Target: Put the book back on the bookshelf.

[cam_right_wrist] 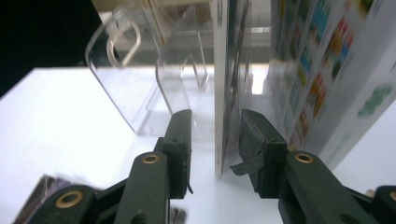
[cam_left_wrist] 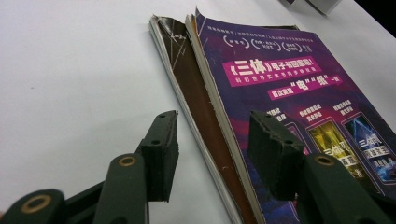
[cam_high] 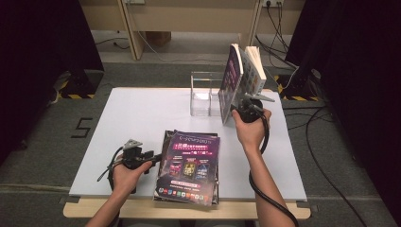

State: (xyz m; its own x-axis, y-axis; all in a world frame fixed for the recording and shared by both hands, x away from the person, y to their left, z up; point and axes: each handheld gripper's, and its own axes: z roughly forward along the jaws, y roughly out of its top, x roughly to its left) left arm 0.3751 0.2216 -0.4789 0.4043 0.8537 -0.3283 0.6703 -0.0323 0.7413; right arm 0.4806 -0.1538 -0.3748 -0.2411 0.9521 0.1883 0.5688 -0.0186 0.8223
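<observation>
A purple-covered book (cam_high: 232,80) stands upright and fanned open beside a clear acrylic stand (cam_high: 204,94) at the back of the white table (cam_high: 137,109). My right gripper (cam_high: 236,112) is at the book's lower edge. In the right gripper view the thin cover (cam_right_wrist: 225,70) rises between the jaws of my right gripper (cam_right_wrist: 215,128), and a gap shows on the left side, so the gripper is open. A stack of two more books (cam_high: 189,165) lies flat at the front. My left gripper (cam_high: 153,156) is open at the stack's left edge; its jaws straddle that edge (cam_left_wrist: 212,126).
The acrylic stand (cam_right_wrist: 140,70) has several upright dividers with bare slots left of the standing book. Bare white table lies to the left of the stack (cam_left_wrist: 70,70). Cables trail from both grippers, and dark curtains and floor cables surround the table.
</observation>
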